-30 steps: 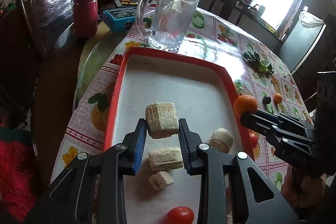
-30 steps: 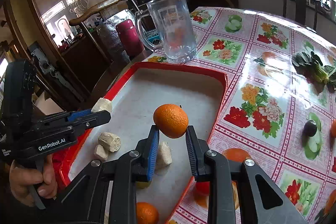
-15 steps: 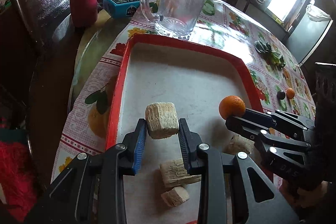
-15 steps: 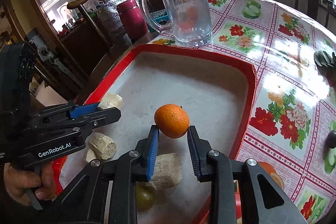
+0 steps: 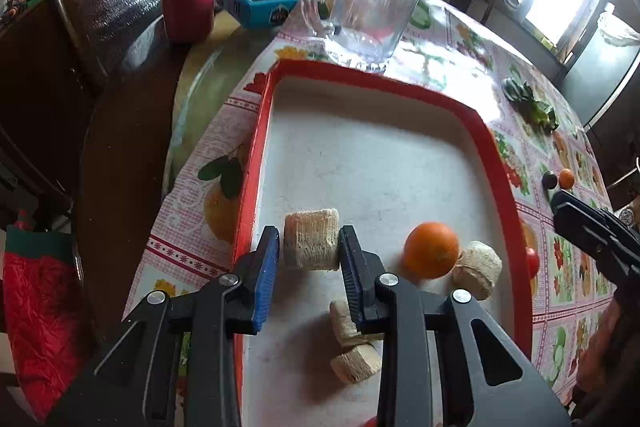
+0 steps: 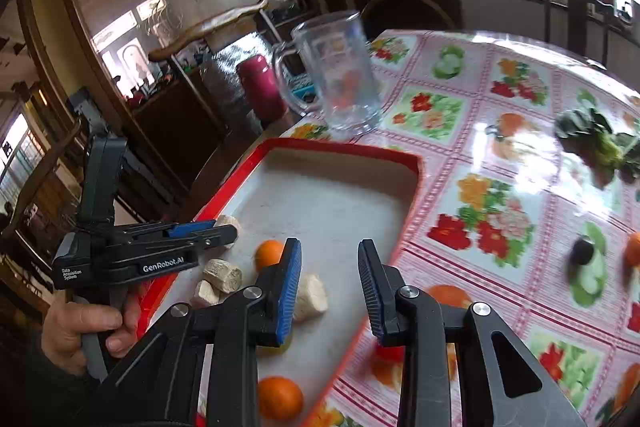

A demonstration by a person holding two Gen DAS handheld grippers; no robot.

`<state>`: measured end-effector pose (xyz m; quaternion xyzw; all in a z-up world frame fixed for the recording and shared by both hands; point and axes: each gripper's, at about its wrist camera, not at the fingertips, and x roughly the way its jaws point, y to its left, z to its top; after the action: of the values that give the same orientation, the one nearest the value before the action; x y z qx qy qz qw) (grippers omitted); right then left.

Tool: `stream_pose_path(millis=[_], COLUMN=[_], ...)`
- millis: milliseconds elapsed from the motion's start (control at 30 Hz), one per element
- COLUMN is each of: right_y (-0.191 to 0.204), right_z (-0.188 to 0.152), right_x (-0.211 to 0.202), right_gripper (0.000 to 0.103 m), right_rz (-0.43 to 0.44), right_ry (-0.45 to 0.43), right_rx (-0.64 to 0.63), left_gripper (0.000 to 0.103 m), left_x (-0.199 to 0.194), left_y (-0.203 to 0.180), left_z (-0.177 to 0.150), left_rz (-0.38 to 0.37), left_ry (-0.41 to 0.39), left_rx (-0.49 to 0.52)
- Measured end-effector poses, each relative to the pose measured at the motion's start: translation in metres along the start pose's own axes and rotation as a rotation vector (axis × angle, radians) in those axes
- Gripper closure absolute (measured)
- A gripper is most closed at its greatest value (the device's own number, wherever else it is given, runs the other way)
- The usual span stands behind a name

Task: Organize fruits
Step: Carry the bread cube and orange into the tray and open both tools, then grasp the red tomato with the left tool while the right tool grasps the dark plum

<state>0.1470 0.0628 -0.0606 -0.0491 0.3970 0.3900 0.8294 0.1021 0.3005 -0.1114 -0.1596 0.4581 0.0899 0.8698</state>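
Left gripper (image 5: 308, 259) is pinching the pale fibrous chunk (image 5: 312, 245) over the tray's (image 5: 256, 163) near-left corner; right gripper (image 6: 329, 277) is hanging empty, its fingers spreading, the orange (image 5: 431, 249) resting just right of that chunk.

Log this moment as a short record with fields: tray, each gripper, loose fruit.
tray: red-rimmed white tray on the floral tablecloth
left gripper: shut on a beige fibrous chunk over the tray
right gripper: jaws opening, nothing between them
round orange: lying on the tray, touching another beige piece
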Motion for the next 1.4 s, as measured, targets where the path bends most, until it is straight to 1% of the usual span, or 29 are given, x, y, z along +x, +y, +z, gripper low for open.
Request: stream_pose_path(millis=[33, 100, 133, 167, 333, 500, 667, 767, 933, 1100, 1167, 1367, 1400], right_y=[-0.005, -0.017, -0.023, -0.030, -0.061, -0.088, -0.112, -0.124, -0.140, -0.151, -0.155, -0.160, -0.162], right_z=[-0.002, -0.007, -0.010, -0.013, -0.029, -0.045, -0.056, -0.061, -0.067, -0.071, -0.072, -0.066, -0.064], right_x=[-0.007, -0.021, -0.027, -0.032, -0.052, -0.071, -0.085, -0.093, -0.100, -0.098, -0.095, -0.077, -0.073], right_gripper=[0.071, 0.071, 0.071, 0.071, 0.071, 0.071, 0.071, 0.071, 0.071, 0.071, 0.071, 0.071, 0.071], right_rz=[-0.007, -0.022, -0.029, -0.038, -0.079, -0.115, -0.143, -0.155, -0.169, -0.177, -0.175, -0.165, -0.165], right_ry=[-0.008, -0.020, -0.024, -0.026, -0.029, -0.035, -0.044, -0.049, -0.058, -0.054, -0.048, -0.023, -0.020], right_rx=[0.008, 0.029, 0.040, 0.050, 0.104, 0.152, 0.193, 0.213, 0.246, 0.271, 0.280, 0.284, 0.284], left_gripper=[0.074, 0.069, 0.064, 0.062, 0.062, 0.062, 0.062, 0.062, 0.062, 0.062, 0.062, 0.062, 0.062], left_x=[-0.004, -0.012, -0.016, -0.020, -0.037, -0.039, -0.029, -0.026, -0.021, -0.012, -0.008, 0.009, 0.011], left_y=[-0.002, -0.007, -0.011, -0.016, -0.055, -0.103, -0.150, -0.173, -0.196, -0.209, -0.213, -0.222, -0.223], left_z=[-0.002, -0.003, -0.003, -0.004, -0.002, -0.005, -0.013, -0.021, -0.029, -0.033, -0.034, -0.038, -0.037], left_rz=[-0.005, -0.016, -0.020, -0.023, -0.070, -0.130, -0.154, -0.171, -0.168, -0.160, -0.161, -0.125, -0.111], left_ry=[-0.010, -0.025, -0.035, -0.044, -0.075, -0.084, -0.056, -0.039, -0.016, 0.015, 0.026, 0.085, 0.081], left_rx=[-0.001, -0.003, 0.002, 0.012, 0.078, 0.201, 0.353, 0.425, 0.499, 0.582, 0.624, 0.759, 0.781])
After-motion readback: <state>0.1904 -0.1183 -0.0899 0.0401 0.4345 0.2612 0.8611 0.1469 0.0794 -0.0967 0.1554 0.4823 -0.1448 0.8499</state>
